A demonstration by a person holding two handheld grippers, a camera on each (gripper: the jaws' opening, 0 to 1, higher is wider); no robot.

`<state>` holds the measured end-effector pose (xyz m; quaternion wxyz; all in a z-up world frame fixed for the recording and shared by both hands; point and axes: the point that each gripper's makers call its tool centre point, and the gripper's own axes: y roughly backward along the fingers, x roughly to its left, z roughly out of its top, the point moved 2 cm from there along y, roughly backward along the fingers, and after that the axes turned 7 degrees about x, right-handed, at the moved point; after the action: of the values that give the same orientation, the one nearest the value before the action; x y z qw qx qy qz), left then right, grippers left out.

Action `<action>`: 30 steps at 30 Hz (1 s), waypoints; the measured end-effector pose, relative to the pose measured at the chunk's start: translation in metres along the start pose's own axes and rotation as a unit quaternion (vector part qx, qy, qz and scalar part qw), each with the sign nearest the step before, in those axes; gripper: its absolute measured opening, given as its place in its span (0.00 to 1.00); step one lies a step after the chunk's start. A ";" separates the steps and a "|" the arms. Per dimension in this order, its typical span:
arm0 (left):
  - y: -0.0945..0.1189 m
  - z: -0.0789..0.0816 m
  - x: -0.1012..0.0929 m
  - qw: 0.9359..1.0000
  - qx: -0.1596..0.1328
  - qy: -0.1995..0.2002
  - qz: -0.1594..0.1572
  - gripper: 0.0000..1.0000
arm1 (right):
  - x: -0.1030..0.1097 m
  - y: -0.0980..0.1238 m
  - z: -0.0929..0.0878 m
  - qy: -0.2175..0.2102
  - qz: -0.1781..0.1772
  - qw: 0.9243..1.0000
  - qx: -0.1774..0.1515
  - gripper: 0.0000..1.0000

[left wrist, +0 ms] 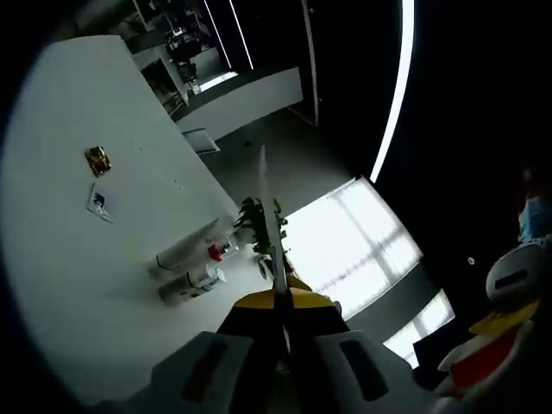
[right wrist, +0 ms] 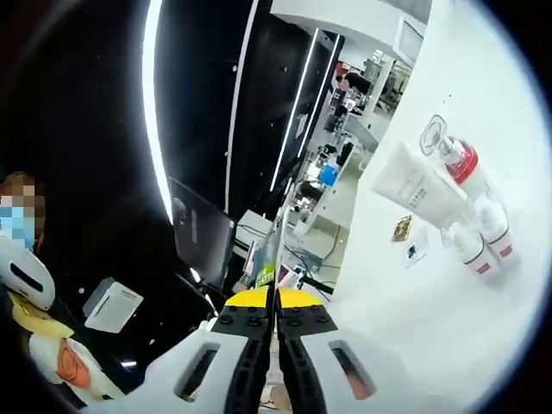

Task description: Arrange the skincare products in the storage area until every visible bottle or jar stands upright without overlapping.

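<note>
Left gripper view: left gripper points past the edge of a white table; jaws pressed together, nothing between them. Both held well above and off the products. On table, near its edge, a small cluster: white tube lying flat, bottle w/ red cap lying beside it, another white bottle on its side just below. Farther along the table: small brown-gold item and a small card, well apart from cluster. Right gripper's yellow/white body comes in at lower right edge.

Right gripper view: right gripper aims off the table toward dark room w/ light strips; jaws closed together, empty. Table sits rolled to the right side of view. Same cluster seen there: tube lying flat, red-capped bottle touching its end, two white bottles w/ red bands just beside it, seemingly also lying down.

Progress (judgement): no item appears upright yet; cluster crowded, items touching. Nothing gripped. Whole task looks still ahead: stand each one, space them out.

Unclear: no storage tray or bin discernible; labels unreadable; exact bottle count uncertain between views; can't tell if tube overlaps a bottle. Fisheye distortion makes orientation hard to confirm.
</note>
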<state>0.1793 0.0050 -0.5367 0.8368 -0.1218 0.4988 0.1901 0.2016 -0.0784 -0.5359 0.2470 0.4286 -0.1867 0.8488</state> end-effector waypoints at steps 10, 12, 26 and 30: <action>-0.004 0.000 0.008 1.000 -0.001 0.010 0.006 0.00 | -0.010 0.001 0.001 0.040 -0.008 0.999 0.030 0.19; -0.005 0.000 0.010 1.000 -0.001 0.011 0.008 0.00 | -0.010 0.002 0.001 0.043 -0.007 0.998 0.033 0.23; -0.009 0.000 0.023 0.999 -0.008 0.031 0.018 0.00 | -0.024 0.003 -0.020 0.092 -0.033 0.990 0.105 0.58; -0.011 0.000 0.025 0.999 -0.004 0.032 0.019 0.00 | -0.029 0.004 -0.025 0.101 -0.045 0.987 0.117 0.66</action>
<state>0.1946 0.0000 -0.5587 0.8163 -0.1214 0.5267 0.2038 0.1978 -0.0759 -0.5738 0.2500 0.3751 -0.0406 0.8917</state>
